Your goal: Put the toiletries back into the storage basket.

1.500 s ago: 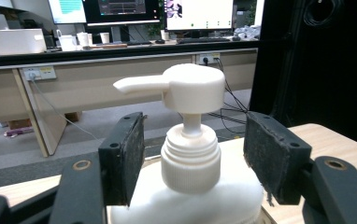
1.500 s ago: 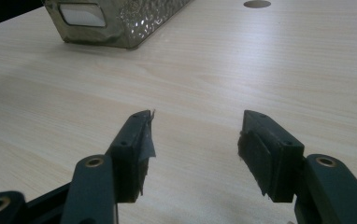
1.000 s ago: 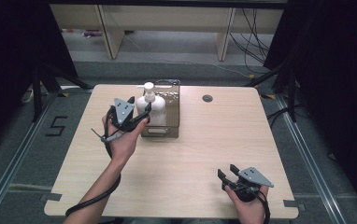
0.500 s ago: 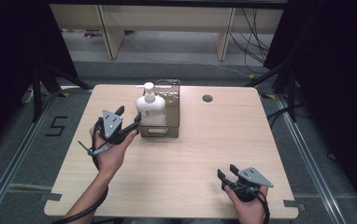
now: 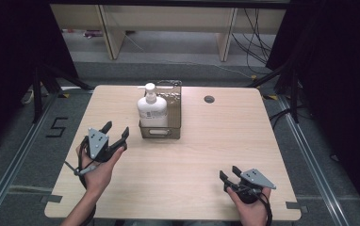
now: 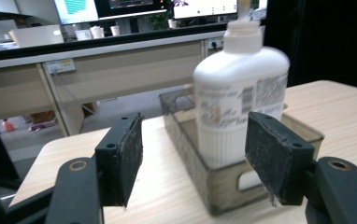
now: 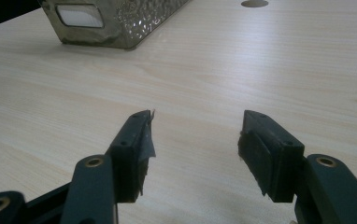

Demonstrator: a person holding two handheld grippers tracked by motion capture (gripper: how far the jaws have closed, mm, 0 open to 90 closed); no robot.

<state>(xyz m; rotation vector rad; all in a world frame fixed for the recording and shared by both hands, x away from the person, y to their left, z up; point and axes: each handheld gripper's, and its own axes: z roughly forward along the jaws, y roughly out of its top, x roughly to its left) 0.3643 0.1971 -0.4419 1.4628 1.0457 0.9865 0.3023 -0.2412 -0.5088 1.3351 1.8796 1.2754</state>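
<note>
White plastic pump bottle point(image 5: 151, 109) is left in the grey basket point(image 5: 174, 126); the left gripper point(image 5: 115, 135) is withdrawn, wide open, as is the right gripper point(image 5: 227, 176).

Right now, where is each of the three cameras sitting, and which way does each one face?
High view: above the person's table edge, looking forward and down; shows both forearms, left gripper, right gripper, pump bottle standing in the mesh basket.
Left gripper view: rides the left gripper, facing bottle and basket; its open jaws show.
Right gripper view: rides the right gripper, low over the table, facing the basket; its open jaws show.
Shared: all three show the basket.
</note>
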